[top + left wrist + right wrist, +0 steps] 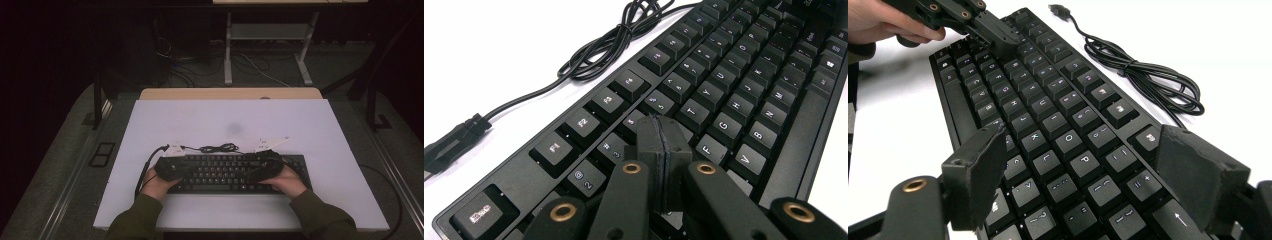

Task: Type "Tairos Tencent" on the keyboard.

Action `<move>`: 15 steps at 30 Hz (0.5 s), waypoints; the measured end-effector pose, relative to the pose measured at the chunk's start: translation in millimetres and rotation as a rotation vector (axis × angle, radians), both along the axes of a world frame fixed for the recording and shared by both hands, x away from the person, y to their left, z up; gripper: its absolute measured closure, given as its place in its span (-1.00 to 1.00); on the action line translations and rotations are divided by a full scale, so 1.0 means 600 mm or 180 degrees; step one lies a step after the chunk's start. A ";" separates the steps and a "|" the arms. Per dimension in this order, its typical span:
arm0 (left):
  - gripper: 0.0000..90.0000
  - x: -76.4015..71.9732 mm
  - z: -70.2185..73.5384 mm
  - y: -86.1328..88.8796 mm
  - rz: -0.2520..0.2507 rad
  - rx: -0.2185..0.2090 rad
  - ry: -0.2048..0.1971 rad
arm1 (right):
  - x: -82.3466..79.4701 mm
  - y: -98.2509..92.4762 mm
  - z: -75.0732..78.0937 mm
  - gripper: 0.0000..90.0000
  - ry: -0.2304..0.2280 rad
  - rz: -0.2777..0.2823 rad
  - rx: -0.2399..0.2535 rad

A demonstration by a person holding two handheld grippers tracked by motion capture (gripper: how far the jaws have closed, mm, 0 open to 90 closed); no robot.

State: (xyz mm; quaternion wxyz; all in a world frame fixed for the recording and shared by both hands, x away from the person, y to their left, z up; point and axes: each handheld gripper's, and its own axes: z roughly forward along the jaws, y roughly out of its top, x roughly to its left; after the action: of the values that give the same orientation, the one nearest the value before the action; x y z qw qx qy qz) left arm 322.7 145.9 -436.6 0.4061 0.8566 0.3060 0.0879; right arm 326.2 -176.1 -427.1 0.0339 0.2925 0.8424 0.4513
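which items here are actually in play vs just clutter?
In play:
keyboard
left gripper, jaws shut, tip on the keys
right gripper, jaws open over the keys

Lying about:
keyboard's coiled cable, unplugged
second table behind
floor cables

Dim, dark surroundings; bright white table (pixel 225 120) glares; close views sharp.

Closed left gripper (pixel 665 131) over black keyboard (pixel 724 100), coiled cable (pixel 609 45)
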 end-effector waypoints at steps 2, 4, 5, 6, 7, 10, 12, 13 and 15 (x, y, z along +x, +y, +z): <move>0.96 0.000 0.000 0.000 0.0013 -0.0017 0.0005 | 0.000 0.000 0.000 -0.54 0.0004 -0.0005 0.0002; 0.96 0.000 0.000 0.000 0.0008 -0.0015 0.0010 | 0.000 0.000 0.000 -0.54 0.0003 -0.0003 0.0003; 0.96 0.000 0.000 0.000 0.0007 -0.0015 0.0007 | 0.000 0.000 0.000 -0.54 0.0003 -0.0003 0.0003; 0.96 0.000 0.001 0.000 0.0010 -0.0022 0.0001 | 0.000 0.000 0.000 -0.54 0.0004 -0.0003 0.0004; 0.96 0.000 0.001 0.001 -0.0004 -0.0004 -0.0003 | 0.000 0.000 0.000 -0.54 0.0003 -0.0001 0.0005; 0.96 -0.002 0.004 0.001 0.0005 -0.0051 -0.0004 | 0.000 -0.001 0.000 -0.54 -0.0002 0.0004 0.0008; 0.96 -0.003 0.005 0.000 0.0015 -0.0075 -0.0014 | 0.001 -0.001 0.000 -0.54 0.0002 0.0001 0.0006; 0.96 -0.003 0.005 0.000 0.0018 -0.0085 -0.0012 | 0.001 -0.001 0.000 -0.54 0.0004 0.0003 0.0006; 0.96 -0.004 0.006 0.000 0.0011 -0.0085 -0.0020 | 0.001 -0.001 0.000 -0.54 0.0006 0.0004 0.0007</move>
State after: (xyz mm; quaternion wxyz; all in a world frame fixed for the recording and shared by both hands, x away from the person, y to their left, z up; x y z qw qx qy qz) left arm 320.5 145.9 -433.1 0.4184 0.8502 0.3073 0.0872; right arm 326.6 -176.6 -426.9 0.0325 0.2924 0.8421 0.4520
